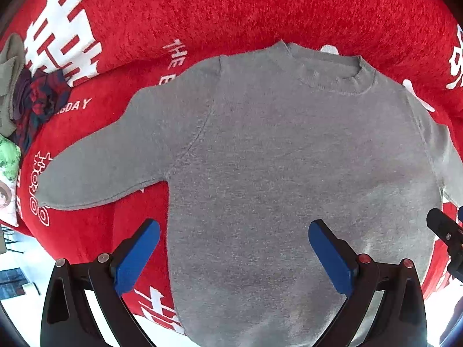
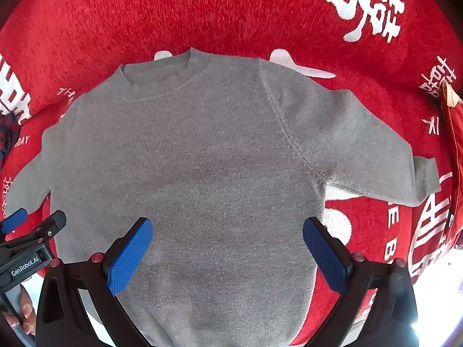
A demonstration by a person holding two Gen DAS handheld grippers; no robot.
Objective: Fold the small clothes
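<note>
A small grey sweater lies flat on a red blanket, collar away from me and both sleeves spread out. It also shows in the right wrist view. My left gripper is open and empty, hovering over the sweater's lower left part. My right gripper is open and empty over the lower right part. The left gripper also shows at the left edge of the right wrist view. The right gripper's finger shows at the right edge of the left wrist view.
The red blanket has white lettering and covers the surface. A pile of other clothes, olive, purple and dark patterned, lies at the far left. A red item lies at the right edge. The blanket's near edge drops to a white floor.
</note>
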